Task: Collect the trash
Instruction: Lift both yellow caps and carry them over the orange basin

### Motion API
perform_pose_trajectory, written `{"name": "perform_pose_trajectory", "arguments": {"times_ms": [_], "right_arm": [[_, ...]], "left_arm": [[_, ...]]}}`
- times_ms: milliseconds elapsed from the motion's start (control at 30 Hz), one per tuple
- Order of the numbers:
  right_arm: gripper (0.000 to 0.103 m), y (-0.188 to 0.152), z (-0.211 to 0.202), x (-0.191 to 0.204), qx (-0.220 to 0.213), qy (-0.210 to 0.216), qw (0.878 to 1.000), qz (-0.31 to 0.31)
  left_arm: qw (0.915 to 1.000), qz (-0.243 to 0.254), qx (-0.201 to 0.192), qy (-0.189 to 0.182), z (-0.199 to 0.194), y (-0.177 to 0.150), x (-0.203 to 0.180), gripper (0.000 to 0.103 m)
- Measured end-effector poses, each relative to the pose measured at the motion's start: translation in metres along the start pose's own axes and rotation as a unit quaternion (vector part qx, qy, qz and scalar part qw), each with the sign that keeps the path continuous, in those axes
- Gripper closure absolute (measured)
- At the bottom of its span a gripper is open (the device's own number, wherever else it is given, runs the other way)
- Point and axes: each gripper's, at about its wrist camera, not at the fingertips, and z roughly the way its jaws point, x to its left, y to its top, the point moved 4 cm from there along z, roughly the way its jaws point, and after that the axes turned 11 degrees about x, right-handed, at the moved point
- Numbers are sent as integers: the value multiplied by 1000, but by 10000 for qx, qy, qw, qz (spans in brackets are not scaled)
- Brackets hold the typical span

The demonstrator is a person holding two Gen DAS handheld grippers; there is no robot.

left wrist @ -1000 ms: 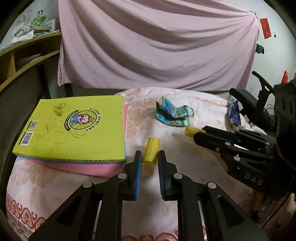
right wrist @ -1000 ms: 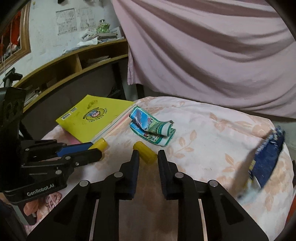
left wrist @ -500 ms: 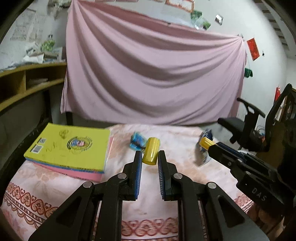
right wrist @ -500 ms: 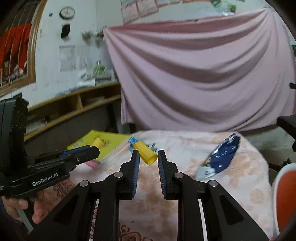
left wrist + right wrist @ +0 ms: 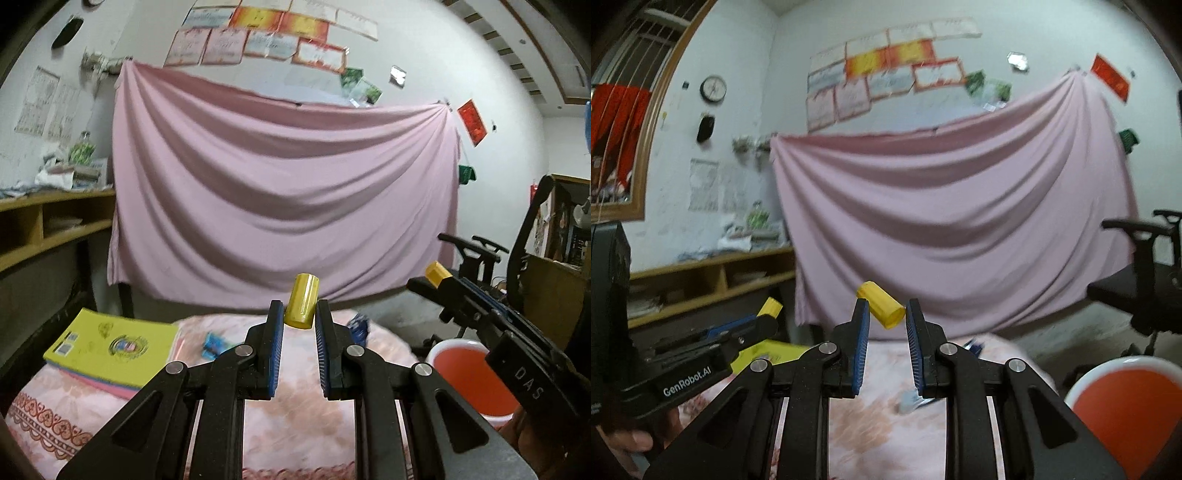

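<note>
Gripping a yellow cap each: left gripper (image 5: 299, 314) pinches its yellow cap (image 5: 301, 306) near upright, right gripper (image 5: 886, 314) pinches the tilted cap (image 5: 881, 304) by its tips. Tilted one may slip before the red bin (image 5: 1123, 402).

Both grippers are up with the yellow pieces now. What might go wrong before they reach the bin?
1. The right gripper holds its yellow plastic cylinder tilted, pinched near one end; it may slip out.
2. The left gripper grips only the lower end of its yellow cylinder.
3. The red bucket with white rim sits low, beside the table; a release from here could miss.
</note>
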Motion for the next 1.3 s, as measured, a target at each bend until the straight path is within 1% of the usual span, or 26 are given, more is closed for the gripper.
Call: {"name": "perform_pose_trajectory", "arguments": {"times_ms": [133, 300, 500, 667, 933, 1300], "right_arm": [[85, 9, -18, -16, -295, -300, 9991, 34], [85, 13, -35, -39, -509, -623, 9967, 100], [85, 14, -52, -66, -680, -962, 9928, 213], [85, 13, -62, -85, -754, -1195, 9894, 322], [85, 6, -72, -112, -710, -1459, 9852, 551], [85, -12, -76, -152, -398, -1794, 9788, 901]], "left_arm": [[9996, 185, -198, -92, -4, 11, -23, 89], [9981, 470, -345, -208, -5, 23, -54, 89], [9952, 788, -449, -370, -1, 29, -90, 89], [9926, 978, -453, -551, 8, 32, -118, 89], [9877, 1285, -358, -815, 21, 26, -155, 89], [9808, 1547, 54, -1186, 56, 13, -205, 89]]}}
